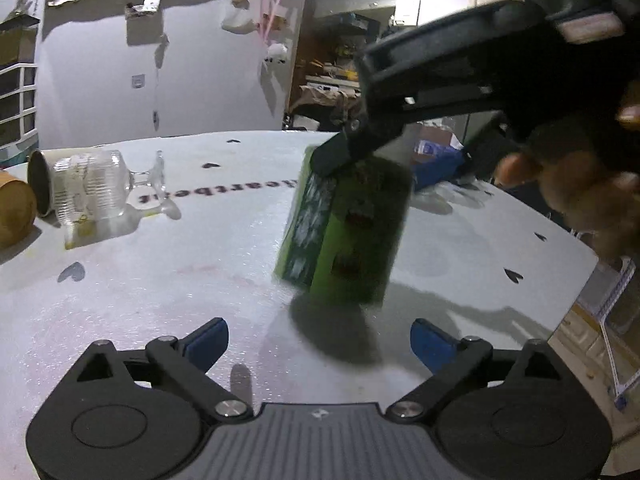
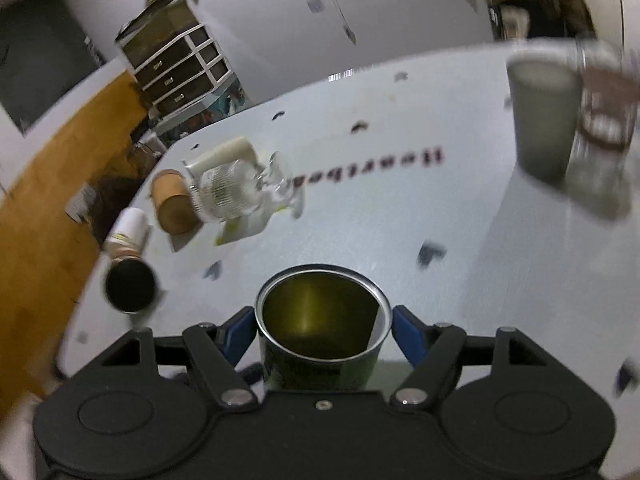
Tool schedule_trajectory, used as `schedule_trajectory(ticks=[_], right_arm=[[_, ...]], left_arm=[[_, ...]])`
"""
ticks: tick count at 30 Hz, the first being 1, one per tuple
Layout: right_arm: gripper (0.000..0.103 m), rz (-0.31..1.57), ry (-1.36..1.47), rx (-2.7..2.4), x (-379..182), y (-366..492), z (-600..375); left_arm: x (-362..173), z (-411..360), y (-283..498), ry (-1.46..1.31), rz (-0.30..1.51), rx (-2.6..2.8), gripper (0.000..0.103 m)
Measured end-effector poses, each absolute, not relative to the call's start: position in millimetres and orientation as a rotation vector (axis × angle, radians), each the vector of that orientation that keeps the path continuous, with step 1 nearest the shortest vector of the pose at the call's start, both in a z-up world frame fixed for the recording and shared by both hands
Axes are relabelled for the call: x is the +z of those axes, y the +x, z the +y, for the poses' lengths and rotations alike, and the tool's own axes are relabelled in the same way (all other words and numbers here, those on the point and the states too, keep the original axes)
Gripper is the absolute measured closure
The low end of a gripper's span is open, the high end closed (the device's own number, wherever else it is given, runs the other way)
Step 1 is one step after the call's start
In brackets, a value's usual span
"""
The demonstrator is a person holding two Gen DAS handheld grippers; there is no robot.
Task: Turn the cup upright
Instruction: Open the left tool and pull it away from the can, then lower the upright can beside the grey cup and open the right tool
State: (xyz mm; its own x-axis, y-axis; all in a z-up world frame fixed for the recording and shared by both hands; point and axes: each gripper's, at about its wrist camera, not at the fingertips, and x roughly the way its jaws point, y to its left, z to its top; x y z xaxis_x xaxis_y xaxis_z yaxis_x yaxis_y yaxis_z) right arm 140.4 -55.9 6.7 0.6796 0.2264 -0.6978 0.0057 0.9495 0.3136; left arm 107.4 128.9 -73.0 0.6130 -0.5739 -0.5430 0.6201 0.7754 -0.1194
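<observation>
A green metal cup (image 1: pixel 344 232) with a dark patterned panel stands nearly upright, slightly tilted, just above the white table (image 1: pixel 200 280). My right gripper (image 1: pixel 384 148) grips it near the rim from above. In the right wrist view the cup's open mouth (image 2: pixel 322 316) faces up between the blue pads (image 2: pixel 240 330), and my right gripper (image 2: pixel 322 330) is shut on it. My left gripper (image 1: pixel 320 342) is open and empty, just in front of the cup, low over the table.
A clear glass cup (image 1: pixel 96 184) lies on its side at the far left beside a tan cylinder (image 1: pixel 14 208). The right wrist view also shows a dark cup (image 2: pixel 130 286), a paper cup (image 2: pixel 128 232), a grey cup (image 2: pixel 544 116) and a glass (image 2: pixel 604 120).
</observation>
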Motion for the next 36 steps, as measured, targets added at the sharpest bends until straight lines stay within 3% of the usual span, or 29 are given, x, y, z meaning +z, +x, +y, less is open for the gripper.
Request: schedule_trajectory(ticks=[12,30,32,34,36], right_arm=[[0.029,0.539,0.036,-0.253,12,235,-87],[0.028,0.552,0.012,-0.396,-27,284,-96],[0.027,0.563,0.033,-0.386,-25,282,-98],[0.018,0.566,0.076,-0.362,-19,276,-100],[0.015,0.540,0.104,-0.341,-10,262,-99]], left_arm=[[-71,156,113,0.058,0.563,-0.631,0.004],[-65,164,116,0.058,0.535,-0.612,0.004],[-64,164,116,0.058,0.530,-0.611,0.004],[-63,164,117,0.059,0.523,-0.608,0.004],[-60,164,117,0.060,0.513,-0.603,0.004]])
